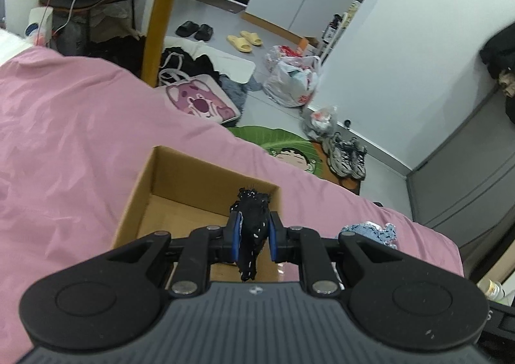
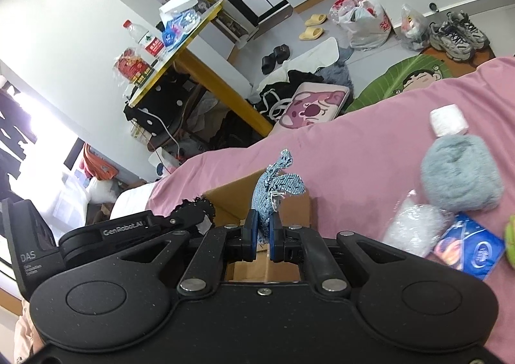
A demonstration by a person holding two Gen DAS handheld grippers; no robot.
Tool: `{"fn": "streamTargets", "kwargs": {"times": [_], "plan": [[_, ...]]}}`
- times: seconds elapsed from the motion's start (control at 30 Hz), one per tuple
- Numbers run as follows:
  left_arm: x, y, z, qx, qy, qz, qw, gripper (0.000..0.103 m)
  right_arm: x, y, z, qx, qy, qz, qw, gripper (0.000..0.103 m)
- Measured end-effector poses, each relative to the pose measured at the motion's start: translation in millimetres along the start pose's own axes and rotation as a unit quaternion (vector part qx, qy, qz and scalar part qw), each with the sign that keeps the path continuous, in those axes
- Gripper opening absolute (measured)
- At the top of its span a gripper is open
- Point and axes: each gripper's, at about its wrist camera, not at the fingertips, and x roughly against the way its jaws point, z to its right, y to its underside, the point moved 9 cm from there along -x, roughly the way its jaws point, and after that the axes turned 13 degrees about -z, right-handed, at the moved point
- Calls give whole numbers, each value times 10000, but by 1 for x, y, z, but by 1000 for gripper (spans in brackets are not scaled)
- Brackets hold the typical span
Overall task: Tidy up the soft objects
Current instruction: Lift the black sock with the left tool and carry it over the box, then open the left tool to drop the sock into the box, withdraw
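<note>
An open cardboard box (image 1: 167, 180) sits on the pink bed cover. My left gripper (image 1: 253, 235) is shut on a black speckled cloth (image 1: 252, 219) that hangs over the box's right side. In the right wrist view my right gripper (image 2: 262, 232) is shut on a light blue knitted cloth (image 2: 273, 186), held above the cardboard box (image 2: 238, 193). The left gripper (image 2: 193, 215) with its black cloth shows just left of it. The blue cloth (image 1: 370, 232) also peeks in at the right of the left wrist view.
On the bed to the right lie a fluffy grey ball (image 2: 460, 170), a white roll (image 2: 449, 119), a clear plastic bag (image 2: 415, 228) and a blue packet (image 2: 470, 248). Beyond the bed edge are a yellow-legged table (image 2: 180, 51), bags, shoes and a green mat (image 1: 283, 145).
</note>
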Motion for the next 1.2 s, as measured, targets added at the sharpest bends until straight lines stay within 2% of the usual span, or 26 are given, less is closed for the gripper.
{"fn": "streamTargets", "kwargs": {"times": [0.37, 0.57, 1.0, 1.1, 1.2], "plan": [[-26, -15, -47, 430, -82, -149, 9989, 17, -45, 1, -22, 4, -64, -319, 9995, 7], [-27, -27, -60, 463, -182, -113, 9987, 19, -65, -2, -30, 1, -55, -419, 9991, 7], [-25, -34, -73, 521, -20, -329, 9981, 25, -93, -1, -40, 6, 23, -580, 9983, 7], [-22, -35, -74, 527, -33, -342, 9980, 28, -95, -3, -44, -4, -39, -592, 9982, 7], [-15, -34, -75, 553, -46, -317, 9980, 37, -101, -2, -52, -20, -252, -685, 9973, 8]]}}
